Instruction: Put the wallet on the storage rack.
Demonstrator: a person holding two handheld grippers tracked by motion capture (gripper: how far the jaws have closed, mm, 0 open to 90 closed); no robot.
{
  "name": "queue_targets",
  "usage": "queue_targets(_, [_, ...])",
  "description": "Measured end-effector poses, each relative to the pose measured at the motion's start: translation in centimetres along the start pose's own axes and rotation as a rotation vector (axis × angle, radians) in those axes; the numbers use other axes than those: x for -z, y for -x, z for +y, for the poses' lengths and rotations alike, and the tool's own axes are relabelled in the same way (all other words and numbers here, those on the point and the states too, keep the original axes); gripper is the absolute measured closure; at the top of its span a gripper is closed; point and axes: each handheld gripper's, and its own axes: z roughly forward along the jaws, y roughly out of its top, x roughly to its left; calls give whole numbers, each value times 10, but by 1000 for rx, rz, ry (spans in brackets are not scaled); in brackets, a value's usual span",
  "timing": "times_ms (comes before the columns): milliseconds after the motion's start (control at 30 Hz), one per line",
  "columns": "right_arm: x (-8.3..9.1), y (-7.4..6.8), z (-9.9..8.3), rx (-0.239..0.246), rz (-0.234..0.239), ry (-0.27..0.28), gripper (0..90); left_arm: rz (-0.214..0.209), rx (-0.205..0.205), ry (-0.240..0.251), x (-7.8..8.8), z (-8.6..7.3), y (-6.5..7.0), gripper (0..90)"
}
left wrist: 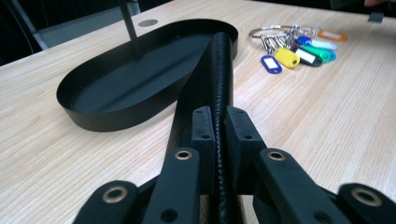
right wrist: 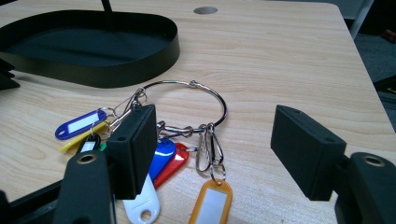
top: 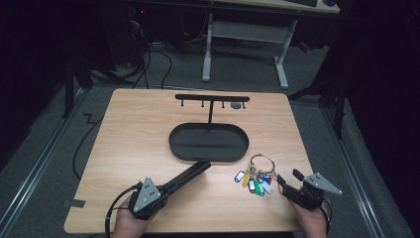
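Left claw (top: 195, 169) is clamped on a long black case (left wrist: 219, 88) whose far tip rests against the near rim of the oval black tray (top: 174, 144); it looks lifted but not yet stowed. Right of that, the key ring (top: 257, 173) with coloured tags lies on the bench (top: 138, 119), untouched. Right claw (top: 286, 177) stands apart just near it. Beyond the bench: grey floor, cables, a white desk frame (top: 208, 49), darkness.

Long black stitched case (left wrist: 219, 74) clamped level above table, far end over oval tray's rim (left wrist: 112, 119)
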Motion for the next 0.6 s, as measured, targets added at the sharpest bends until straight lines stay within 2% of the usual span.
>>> queue_targets(167, [0, 0, 0, -1, 2, -1, 321, -8, 4, 10, 2, 1, 0, 828])
queue_targets(333, [0, 0, 0, -3, 3, -1, 325, -25, 30, 30, 5, 2, -2, 829])
queue_targets(500, [0, 1, 0, -8, 2, -1, 325, -33, 66, 31, 6, 0, -8, 829])
queue_targets(567, [0, 1, 1, -11, 2, 0, 325, -47, 94, 33, 5, -2, -12, 827])
queue_targets(600, [0, 1, 1, -9, 3, 1, 325, -63, 123, 42, 4, -4, -16, 827])
